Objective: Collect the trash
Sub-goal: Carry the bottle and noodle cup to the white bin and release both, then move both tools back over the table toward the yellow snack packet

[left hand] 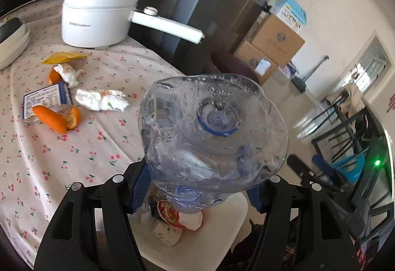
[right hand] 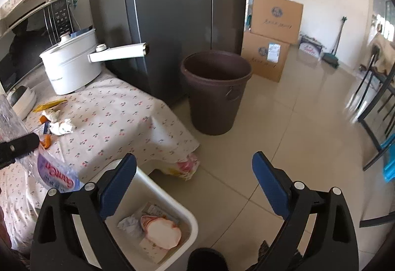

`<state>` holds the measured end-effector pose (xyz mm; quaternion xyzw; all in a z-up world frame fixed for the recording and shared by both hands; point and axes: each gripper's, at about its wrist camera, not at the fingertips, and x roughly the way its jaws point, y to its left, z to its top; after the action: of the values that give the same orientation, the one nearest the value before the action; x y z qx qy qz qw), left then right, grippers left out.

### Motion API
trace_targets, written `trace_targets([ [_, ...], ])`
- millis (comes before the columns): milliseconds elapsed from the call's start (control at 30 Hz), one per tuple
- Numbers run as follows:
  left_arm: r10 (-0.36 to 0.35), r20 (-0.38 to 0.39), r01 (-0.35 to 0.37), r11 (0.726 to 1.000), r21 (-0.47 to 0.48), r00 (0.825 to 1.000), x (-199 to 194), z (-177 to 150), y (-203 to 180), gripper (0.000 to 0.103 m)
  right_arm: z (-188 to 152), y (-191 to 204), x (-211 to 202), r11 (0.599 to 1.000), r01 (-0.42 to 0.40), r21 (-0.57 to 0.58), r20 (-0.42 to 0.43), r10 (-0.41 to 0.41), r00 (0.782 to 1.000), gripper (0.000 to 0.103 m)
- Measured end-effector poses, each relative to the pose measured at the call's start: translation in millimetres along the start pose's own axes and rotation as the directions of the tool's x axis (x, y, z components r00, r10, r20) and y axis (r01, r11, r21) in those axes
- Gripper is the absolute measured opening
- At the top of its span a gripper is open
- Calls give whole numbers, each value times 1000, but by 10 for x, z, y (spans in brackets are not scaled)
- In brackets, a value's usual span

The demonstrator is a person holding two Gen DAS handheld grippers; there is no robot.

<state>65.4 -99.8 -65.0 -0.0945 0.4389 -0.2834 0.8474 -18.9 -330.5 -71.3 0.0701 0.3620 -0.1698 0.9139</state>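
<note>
- Left gripper [left hand: 197,187] clamps a crumpled clear bottle [left hand: 212,127], apparently above the white bin [right hand: 190,219]
- Right gripper [right hand: 195,187] gapes wide, holding nothing
- Orange peel [left hand: 56,118] lies on the tablecloth [left hand: 81,152]

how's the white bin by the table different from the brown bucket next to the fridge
The white bin is low, rectangular and already holds trash; the brown bucket is tall and round, with a handle on its side, its contents hidden. The bin stands against the table's edge, the bucket farther off. Both are open-topped on the floor.

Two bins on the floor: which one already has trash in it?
The white bin beside the table, under the right claw: it holds wrappers and crumpled paper. The brown bucket by the fridge shows none.
</note>
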Motion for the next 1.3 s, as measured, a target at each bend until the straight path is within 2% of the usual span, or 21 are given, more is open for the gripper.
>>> trace_targets([
  [167, 1, -44, 0, 1000, 28, 999, 115, -55, -62, 63, -1, 33, -61, 999, 32, -22, 32, -32, 999, 94],
  [233, 5, -55, -3, 999, 37, 998, 140, -67, -72, 69, -2, 44, -54, 999, 31, -27, 32, -30, 999, 94],
  [367, 4, -62, -1, 999, 46, 998, 153, -80, -78, 71, -6, 45, -37, 999, 33, -28, 24, -32, 999, 94],
  [567, 27, -57, -25, 999, 41, 998, 154, -89, -71, 79, 2, 80, -56, 999, 40, -33, 42, -38, 998, 95],
  [733, 97, -20, -96, 994, 45, 995, 99, -75, -28, 91, 9, 184, -84, 996, 58, -64, 71, -53, 996, 96],
  [867, 177, 14, -177, 982, 59, 984, 62, -66, 26, 92, 42, 289, -105, 995, 60, -80, 96, -53, 994, 96],
  [967, 208, 18, -209, 977, 52, 978, 47, -60, 97, 92, 69, 396, -88, 994, 53, -94, 97, -43, 994, 96],
  [1300, 299, 28, -297, 953, -60, 954, -95, 72, 552, 93, 253, 846, -30, 989, 2, -146, 109, 14, 994, 96],
])
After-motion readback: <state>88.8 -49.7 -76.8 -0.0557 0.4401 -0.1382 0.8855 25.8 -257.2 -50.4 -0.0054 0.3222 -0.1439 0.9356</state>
